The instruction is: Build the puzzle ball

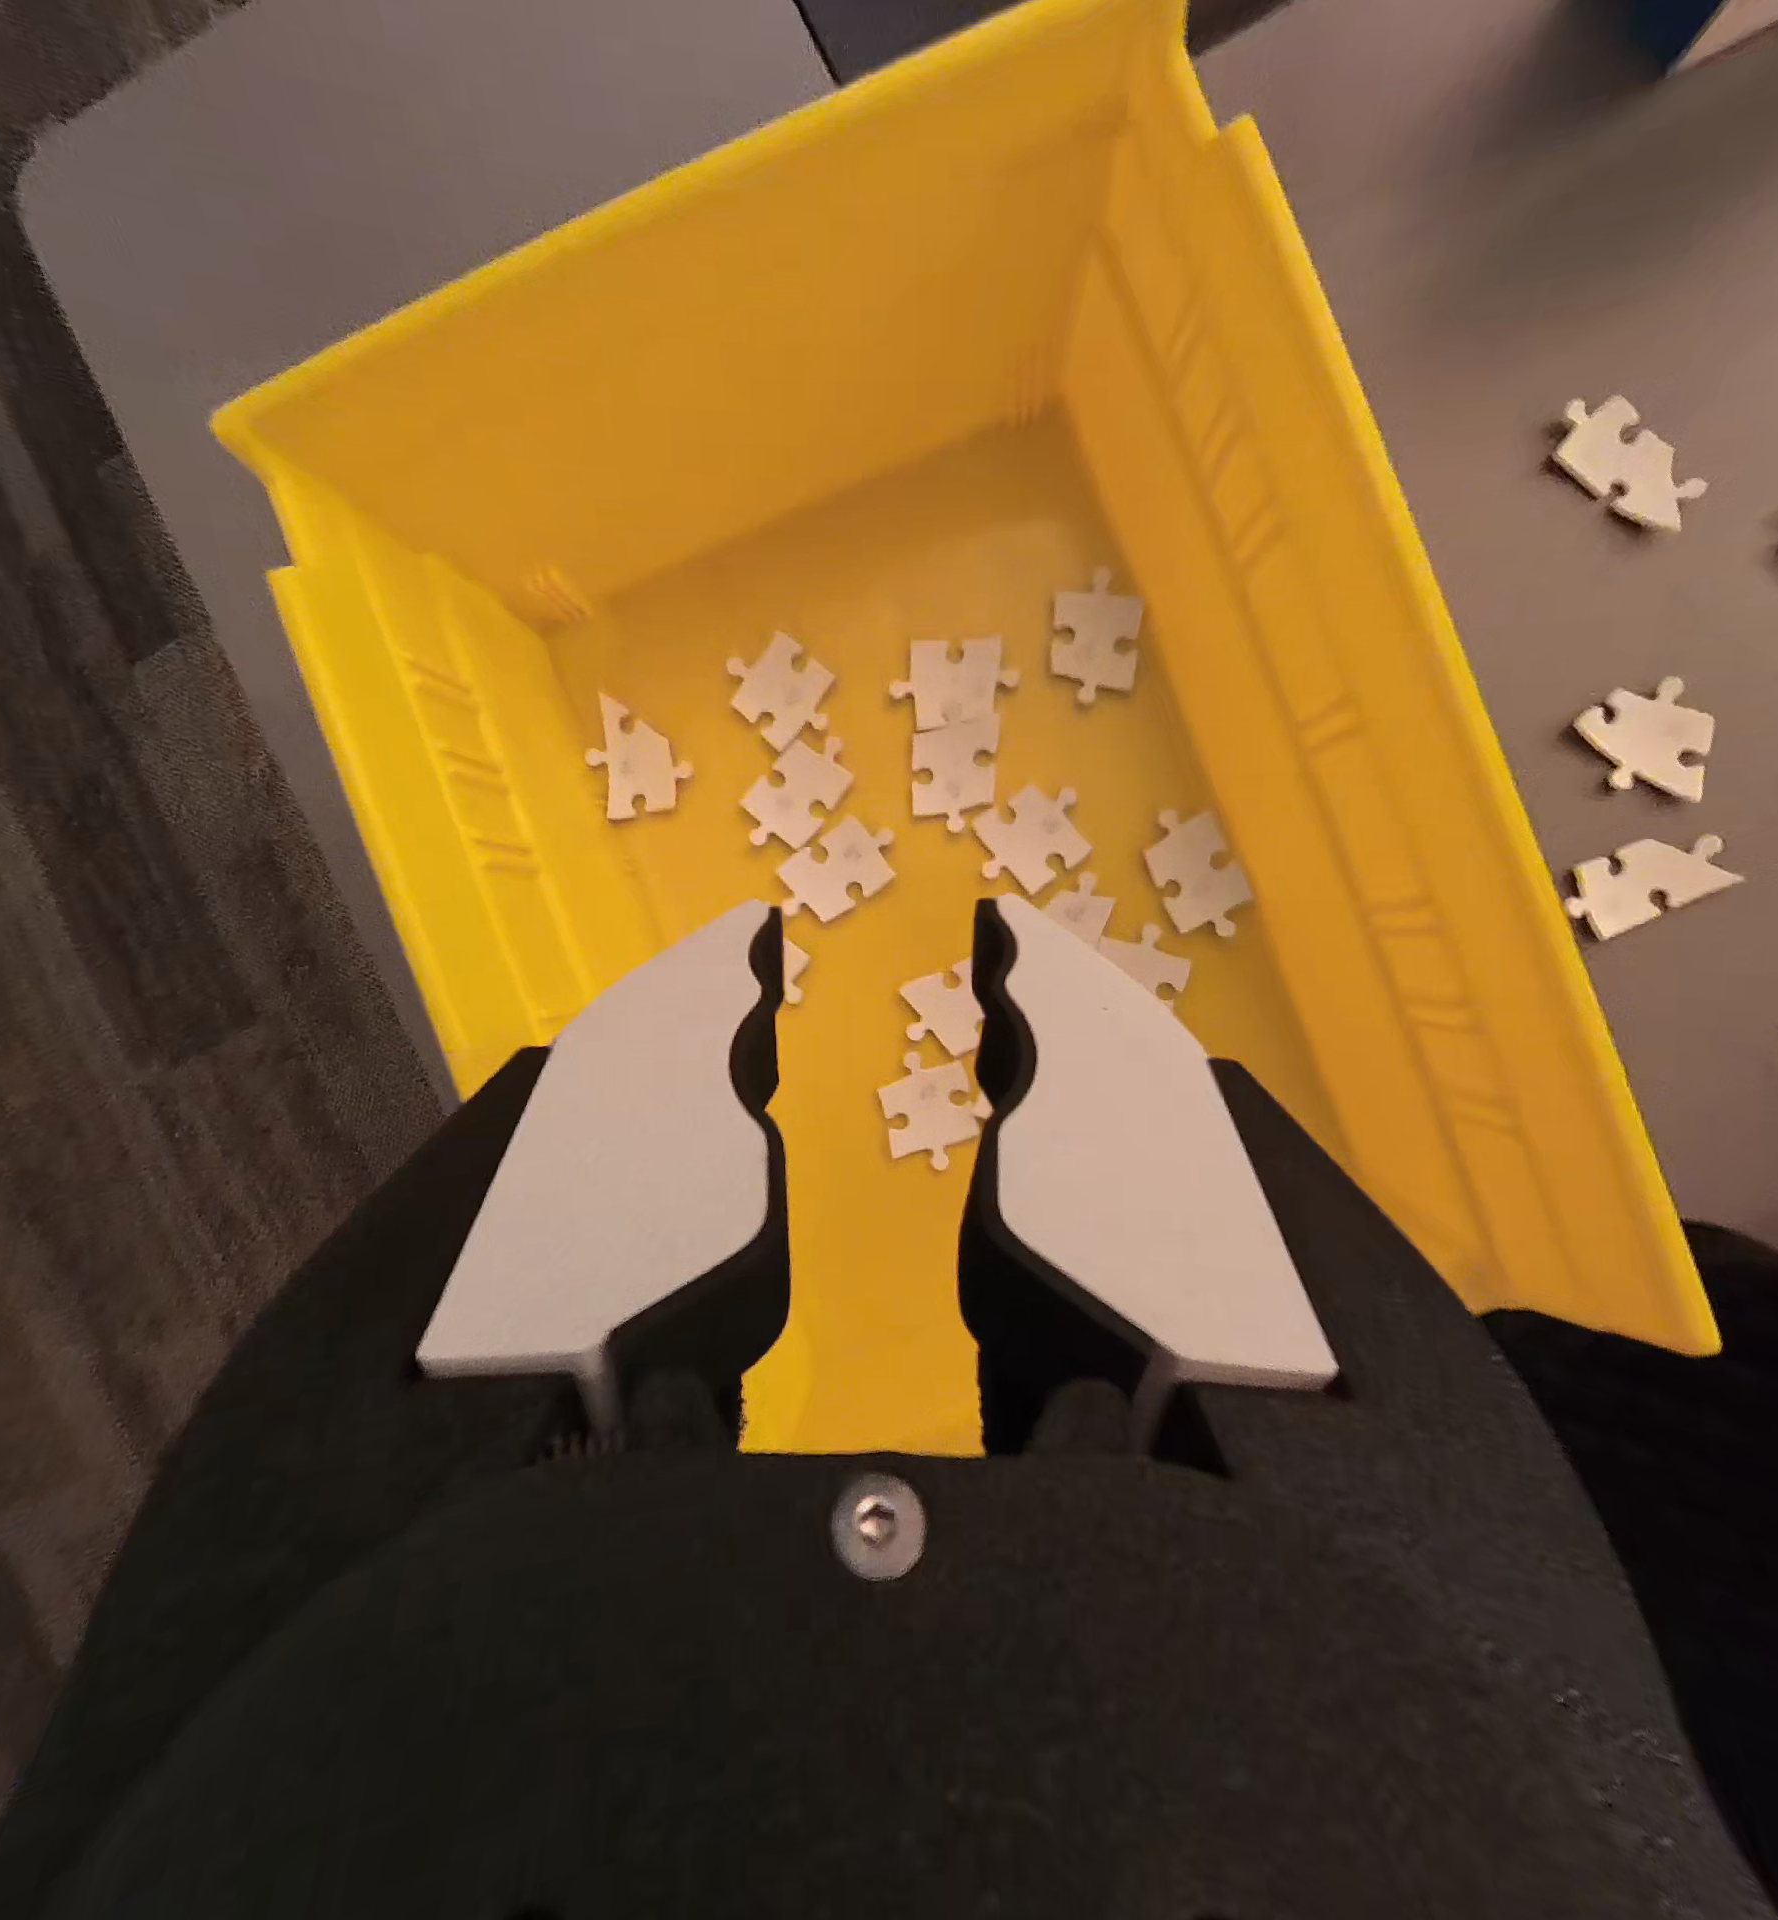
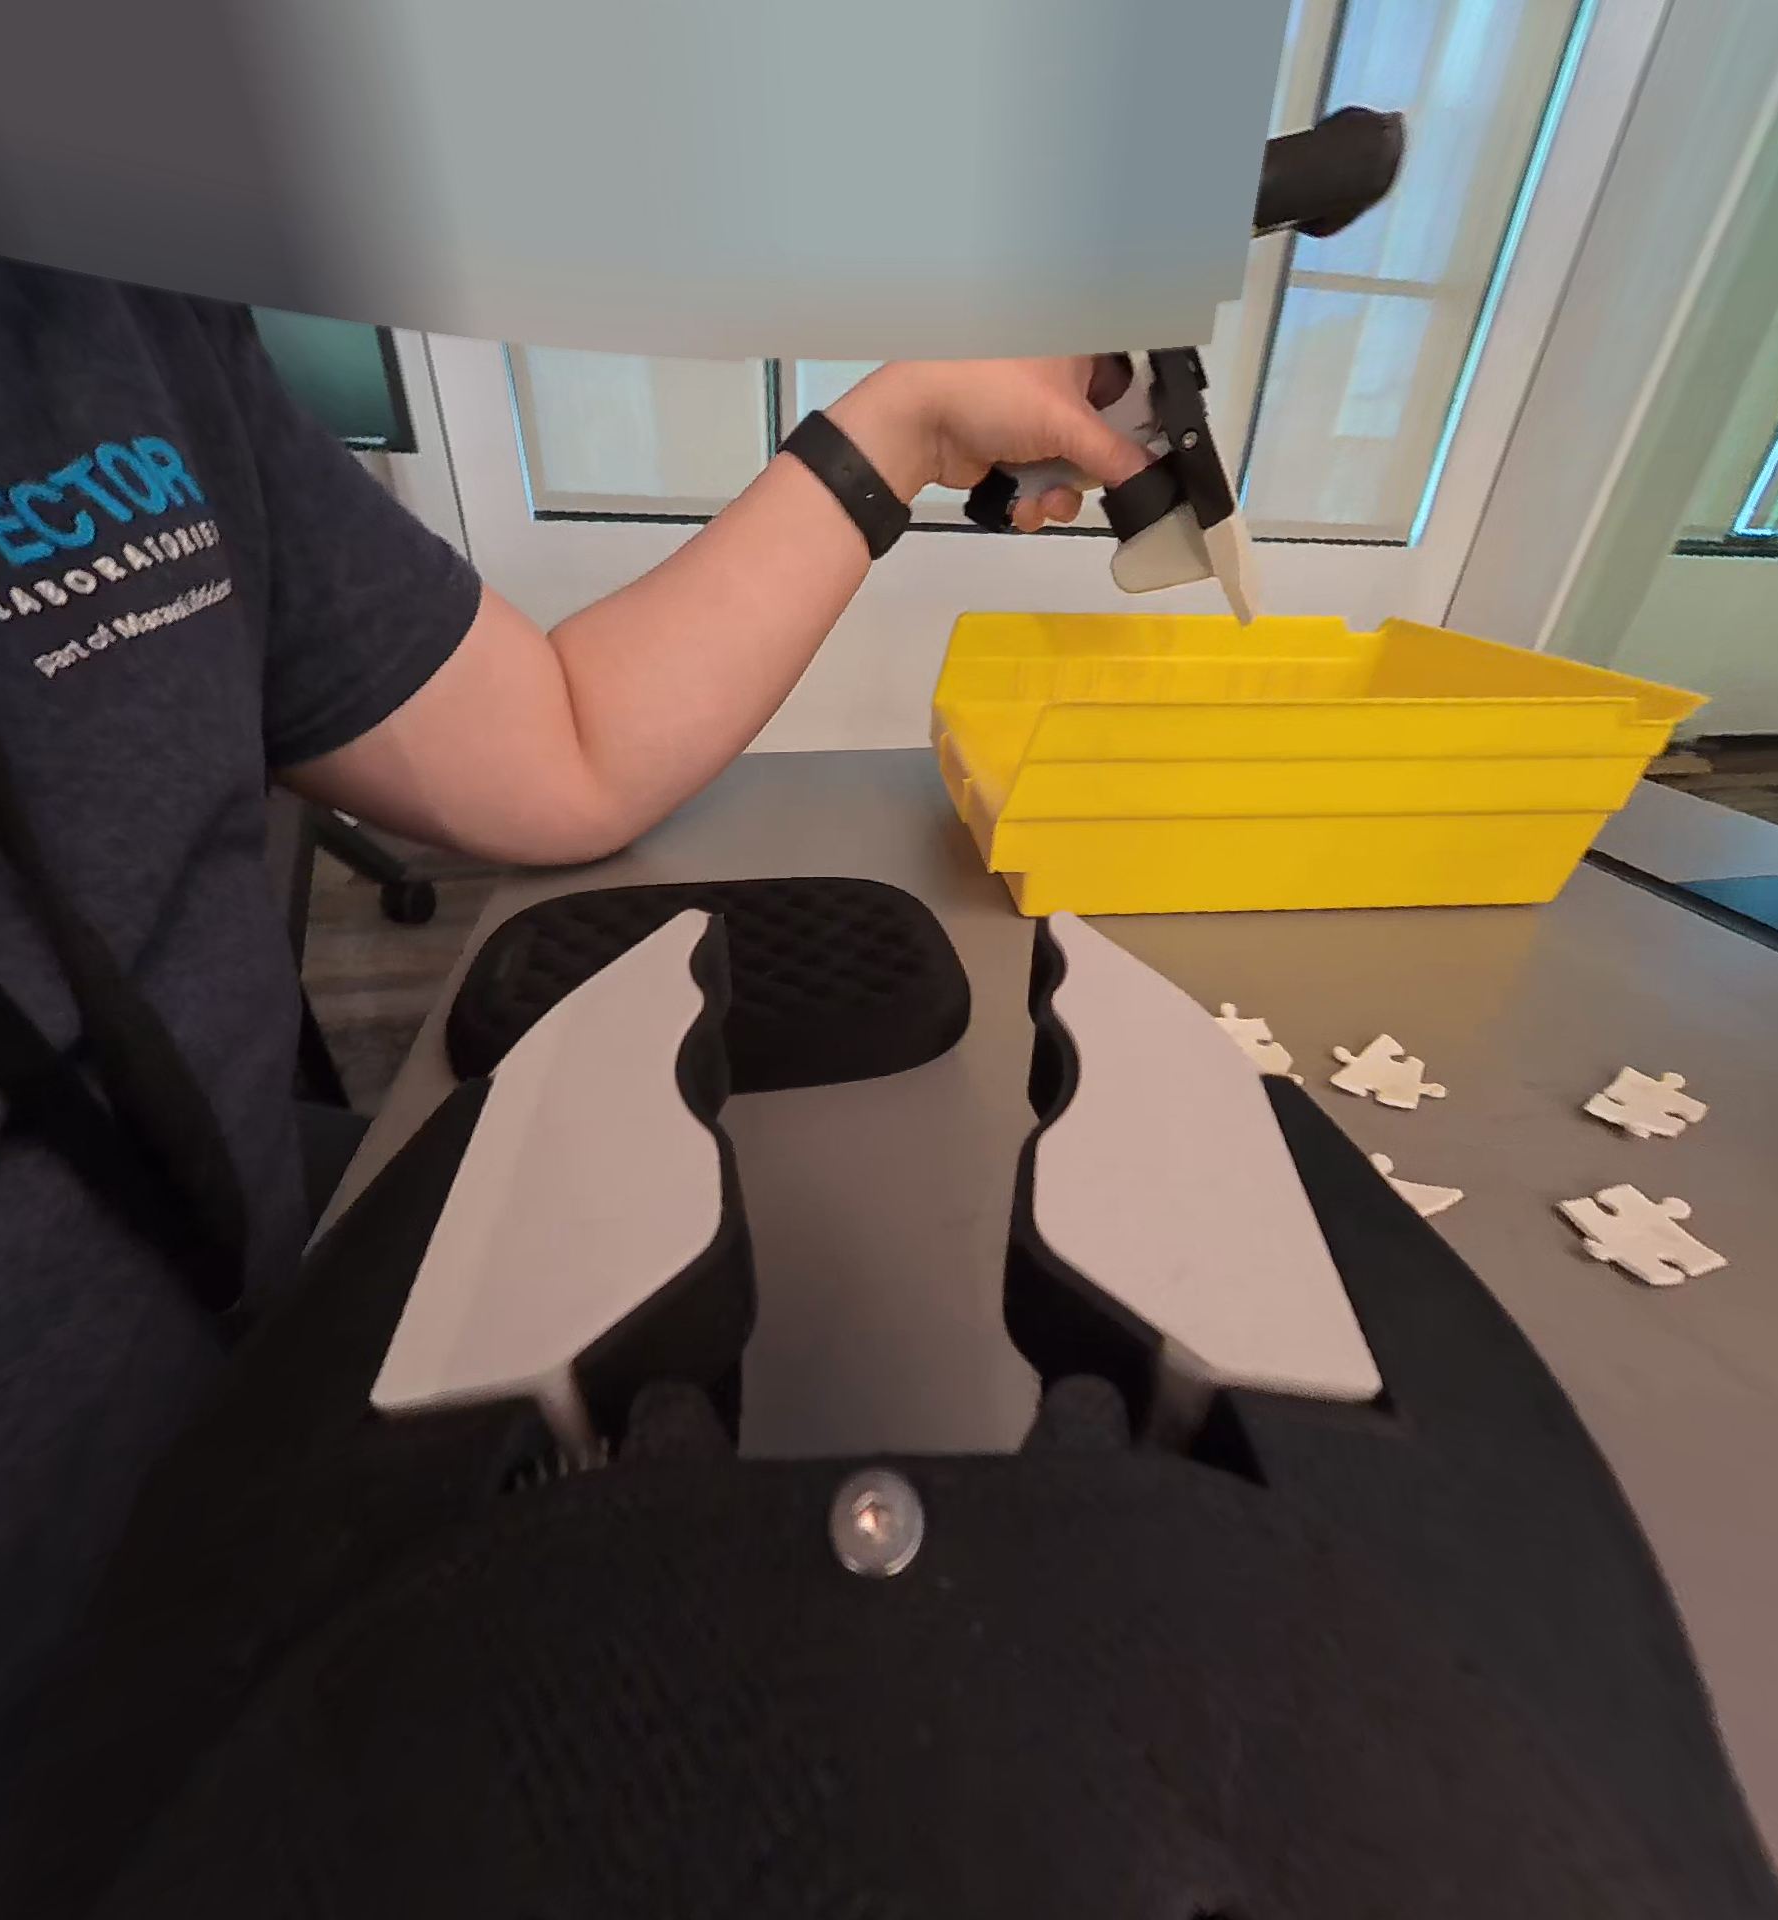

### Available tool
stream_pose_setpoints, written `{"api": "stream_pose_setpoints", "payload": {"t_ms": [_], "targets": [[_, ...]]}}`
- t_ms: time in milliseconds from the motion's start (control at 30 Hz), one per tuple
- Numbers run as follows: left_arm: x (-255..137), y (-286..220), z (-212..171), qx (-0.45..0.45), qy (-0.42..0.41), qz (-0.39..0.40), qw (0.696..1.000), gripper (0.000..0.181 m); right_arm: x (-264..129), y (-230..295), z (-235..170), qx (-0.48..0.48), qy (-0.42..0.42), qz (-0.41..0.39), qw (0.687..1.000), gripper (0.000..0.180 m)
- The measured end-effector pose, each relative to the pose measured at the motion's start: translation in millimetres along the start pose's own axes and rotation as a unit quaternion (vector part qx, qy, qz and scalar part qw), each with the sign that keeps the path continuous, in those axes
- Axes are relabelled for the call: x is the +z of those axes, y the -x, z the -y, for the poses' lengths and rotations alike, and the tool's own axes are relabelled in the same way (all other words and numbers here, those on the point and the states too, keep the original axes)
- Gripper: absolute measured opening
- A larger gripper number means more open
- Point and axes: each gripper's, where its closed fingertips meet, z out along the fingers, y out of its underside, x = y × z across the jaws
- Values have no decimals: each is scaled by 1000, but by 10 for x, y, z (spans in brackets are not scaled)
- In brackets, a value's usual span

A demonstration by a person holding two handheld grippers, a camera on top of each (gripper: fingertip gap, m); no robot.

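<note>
Spreading grey across both views, desk (image 2: 864, 831); at its 1 o'clock in the right wrist view, yellow bin (image 2: 1280, 810) holding loose puzzle pieces (image 1: 952, 769). Above the bin, left gripper (image 1: 877, 914), jaws apart, empty. Low over the desk, right gripper (image 2: 880, 925), jaws apart, empty. At 3 o'clock, more pieces (image 2: 1638, 1231) scattered.

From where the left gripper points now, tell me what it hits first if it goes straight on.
Probably the bin floor: the left gripper, open and empty, points down into the yellow bin, toward a bare patch just short of the loose puzzle pieces. Depth is hard to judge.
</note>
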Motion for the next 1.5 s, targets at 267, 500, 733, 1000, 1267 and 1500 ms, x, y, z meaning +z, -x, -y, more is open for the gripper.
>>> {"api": "stream_pose_setpoints", "payload": {"t_ms": [267, 500, 733, 1000, 1267, 1500], "targets": [[-266, 35, 529, -33, -169, -18, 985, 39, -12, -188, -78, 18, 13, -43, 999, 59], [-983, -37, 857, -42, -355, -25, 934, 69, -15, -279, -99, 19, 17, -76, 997, 58], [-1318, -94, 886, -36, -439, -27, 898, 81, -66, -292, -38, 2, -7, -73, 997, 54], [-1510, -84, 868, -18, -483, -23, 875, 84, 46, -299, 57, 32, -21, -44, 998, 60], [-1440, 153, 721, 7, -440, 51, 896, 75, 14, -362, -27, -6, 10, -82, 997, 35], [-908, 256, 600, 69, -309, 130, 940, 40, 166, -213, -91, -87, 50, -41, 994, 1]]}}
